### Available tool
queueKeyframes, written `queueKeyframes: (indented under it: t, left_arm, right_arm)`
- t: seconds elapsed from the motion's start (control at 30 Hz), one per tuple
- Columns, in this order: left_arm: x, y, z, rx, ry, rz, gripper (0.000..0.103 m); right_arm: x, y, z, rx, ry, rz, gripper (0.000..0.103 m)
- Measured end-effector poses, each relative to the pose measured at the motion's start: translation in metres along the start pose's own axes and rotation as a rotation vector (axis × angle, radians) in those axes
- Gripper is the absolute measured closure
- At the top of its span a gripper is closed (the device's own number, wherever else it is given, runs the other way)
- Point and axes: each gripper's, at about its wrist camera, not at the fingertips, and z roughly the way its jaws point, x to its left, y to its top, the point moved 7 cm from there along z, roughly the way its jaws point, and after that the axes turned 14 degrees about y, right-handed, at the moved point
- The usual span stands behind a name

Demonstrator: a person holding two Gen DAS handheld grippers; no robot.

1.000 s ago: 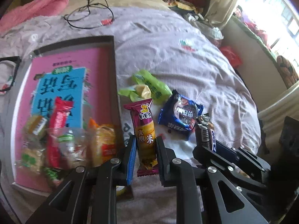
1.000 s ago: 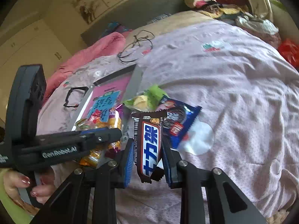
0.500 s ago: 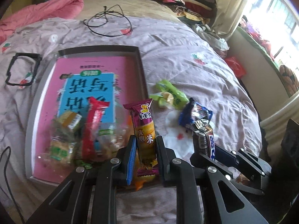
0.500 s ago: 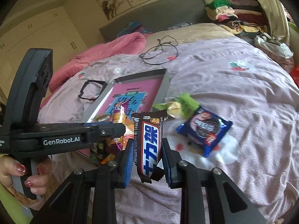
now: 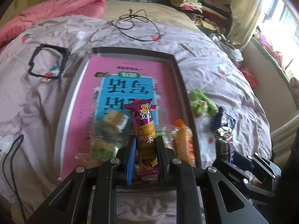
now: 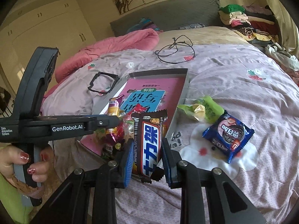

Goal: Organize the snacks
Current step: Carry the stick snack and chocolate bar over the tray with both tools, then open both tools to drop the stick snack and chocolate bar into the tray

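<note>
Two snacks gripped, both near the tray

The purple-and-yellow snack stick (image 5: 145,130) is pinched in the left gripper (image 5: 144,152) over the tray (image 5: 178,78) — the right gripper (image 6: 147,157) clamps a chocolate bar (image 6: 149,145) beside the tray's edge, above the bedspread (image 6: 243,85).

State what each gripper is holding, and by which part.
Left gripper: purple-and-yellow snack bar, held by its lower half. Right gripper: brown chocolate bar, held likewise.
</note>
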Motion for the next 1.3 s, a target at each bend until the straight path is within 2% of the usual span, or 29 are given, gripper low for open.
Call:
queueKeyframes:
  t: [0.33, 0.57, 0.93, 1.1, 1.3]
  left_arm:
    - [0.038, -0.002, 0.009, -0.005, 0.062, -0.040, 0.082]
    - [0.050, -0.003, 0.018, 0.007, 0.076, -0.051, 0.082]
    - [0.053, -0.004, 0.026, 0.011, 0.088, -0.052, 0.082]
    - [0.053, -0.004, 0.025, 0.012, 0.087, -0.052, 0.082]
    - [0.053, -0.004, 0.026, 0.013, 0.084, -0.050, 0.082]
  right_arm:
    - [0.015, 0.007, 0.017, 0.018, 0.008, -0.031, 0.075]
    - [0.020, 0.011, 0.036, 0.043, 0.019, -0.024, 0.075]
    - [0.024, 0.010, 0.061, 0.086, 0.005, -0.061, 0.074]
    - [0.030, 0.007, 0.059, 0.080, 0.022, -0.084, 0.074]
    - [0.028, 0.004, 0.048, 0.059, 0.025, -0.076, 0.066]
